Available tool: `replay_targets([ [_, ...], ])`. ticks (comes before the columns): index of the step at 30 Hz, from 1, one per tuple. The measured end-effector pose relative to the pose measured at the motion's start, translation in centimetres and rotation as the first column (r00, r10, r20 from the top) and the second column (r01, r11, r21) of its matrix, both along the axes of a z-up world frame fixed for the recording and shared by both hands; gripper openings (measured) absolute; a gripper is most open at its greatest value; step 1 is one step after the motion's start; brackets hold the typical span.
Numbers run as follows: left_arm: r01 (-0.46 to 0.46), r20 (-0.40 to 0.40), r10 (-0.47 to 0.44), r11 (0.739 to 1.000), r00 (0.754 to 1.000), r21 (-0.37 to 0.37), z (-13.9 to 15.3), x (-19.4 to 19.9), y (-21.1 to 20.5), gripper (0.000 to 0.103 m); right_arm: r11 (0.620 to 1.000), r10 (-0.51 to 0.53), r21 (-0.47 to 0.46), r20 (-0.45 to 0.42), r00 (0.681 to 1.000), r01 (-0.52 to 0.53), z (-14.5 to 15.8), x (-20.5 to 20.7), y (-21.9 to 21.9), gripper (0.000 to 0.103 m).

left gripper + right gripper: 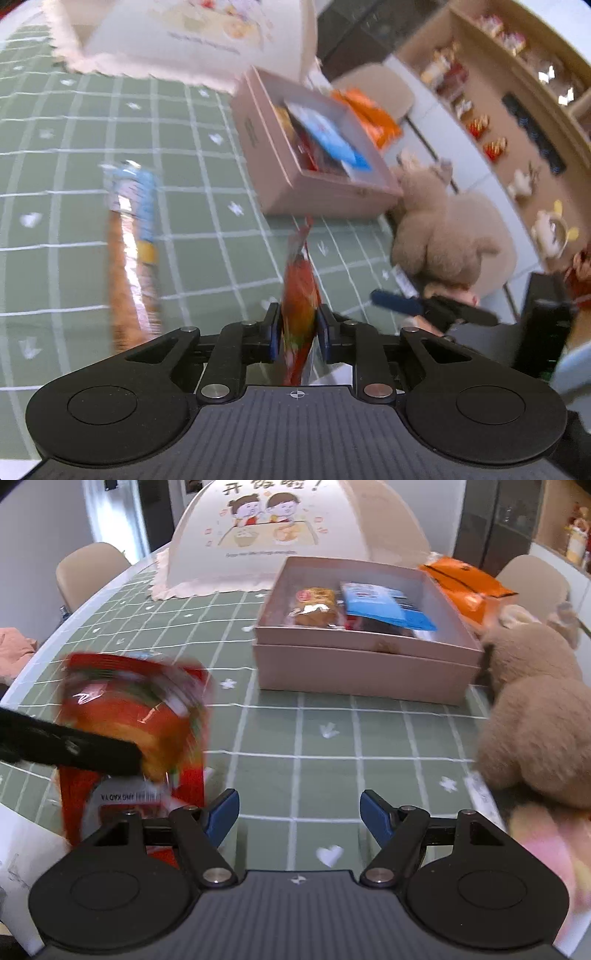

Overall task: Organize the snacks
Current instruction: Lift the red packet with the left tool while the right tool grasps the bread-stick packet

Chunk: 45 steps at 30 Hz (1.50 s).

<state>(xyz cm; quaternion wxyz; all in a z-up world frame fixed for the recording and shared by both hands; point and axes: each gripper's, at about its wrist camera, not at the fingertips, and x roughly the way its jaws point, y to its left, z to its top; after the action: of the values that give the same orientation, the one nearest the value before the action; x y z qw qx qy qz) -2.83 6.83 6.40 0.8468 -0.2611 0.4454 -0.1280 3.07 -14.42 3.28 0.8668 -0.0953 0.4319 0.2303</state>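
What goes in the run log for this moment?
left gripper: shut on red snack packet | right gripper: open, empty | pink box: open, holds snacks | packet: not yet boxed

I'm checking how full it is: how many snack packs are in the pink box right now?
3 visible in the pink box: a yellow-brown pack at left, a blue pack leaning across the right, a dark red pack beneath it. More may be hidden underneath.

Ahead of my right jaws lies a green checked tablecloth (325,716). Far beyond them stands a domed food cover (273,535); to their right sits a brown plush toy (532,709).
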Motion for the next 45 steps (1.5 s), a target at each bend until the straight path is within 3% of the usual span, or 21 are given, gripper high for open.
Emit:
replay_targets([
  [5,-0.183,0.044,0.182,0.983,0.982,0.011,2.2,-3.2,5.8,0.023,0.995,0.091,0.036,-0.004,0.996,-0.091,1.1,0.1,3.2,0.073],
  [10,-0.391,0.040,0.391,0.920,0.919,-0.003,2.5,-6.6,12.7,0.023,0.974,0.207,0.091,0.002,0.978,-0.207,2.5,-0.3,8.1,0.076],
  [14,-0.459,0.001,0.459,0.887,0.888,-0.042,1.4,-8.1,15.7,0.023,0.955,0.281,0.102,-0.008,0.960,-0.278,2.0,-0.1,13.2,0.076],
  [17,-0.447,-0.042,0.445,0.890,0.894,-0.092,0.1,-8.1,16.3,0.023,0.944,0.321,0.107,-0.058,0.945,-0.313,0.8,0.7,16.0,0.071],
  [19,-0.423,-0.072,0.417,0.898,0.906,-0.124,-0.8,-7.9,16.2,0.023,0.943,0.327,0.108,-0.107,0.939,-0.316,0.0,1.0,16.6,0.041],
  [22,-0.366,-0.093,0.355,0.916,0.930,-0.165,-1.7,-7.5,15.3,0.023,0.945,0.319,0.124,-0.139,0.937,-0.303,-0.2,0.8,14.9,0.034],
  [27,-0.206,-0.103,0.189,0.959,0.977,-0.192,-2.8,-5.5,11.9,0.023,0.966,0.258,0.043,-0.092,0.962,-0.255,-0.2,-0.9,9.3,0.034],
  [31,-0.100,-0.098,0.086,0.983,0.991,-0.154,-3.4,-3.2,8.4,0.023,0.987,0.158,0.001,-0.101,0.982,-0.159,-0.4,-1.5,4.6,0.034],
  [37,-0.086,-0.070,0.080,0.993,0.994,-0.086,-3.9,-0.5,4.8,0.024,0.998,0.069,0.002,-0.114,0.991,-0.069,-0.6,-1.7,1.8,0.035],
  [45,-0.067,-0.010,0.067,0.998,0.998,0.012,-3.1,1.0,1.6,0.029,0.991,0.137,0.002,-0.097,0.986,-0.137,-0.8,-4.1,3.1,0.042],
])
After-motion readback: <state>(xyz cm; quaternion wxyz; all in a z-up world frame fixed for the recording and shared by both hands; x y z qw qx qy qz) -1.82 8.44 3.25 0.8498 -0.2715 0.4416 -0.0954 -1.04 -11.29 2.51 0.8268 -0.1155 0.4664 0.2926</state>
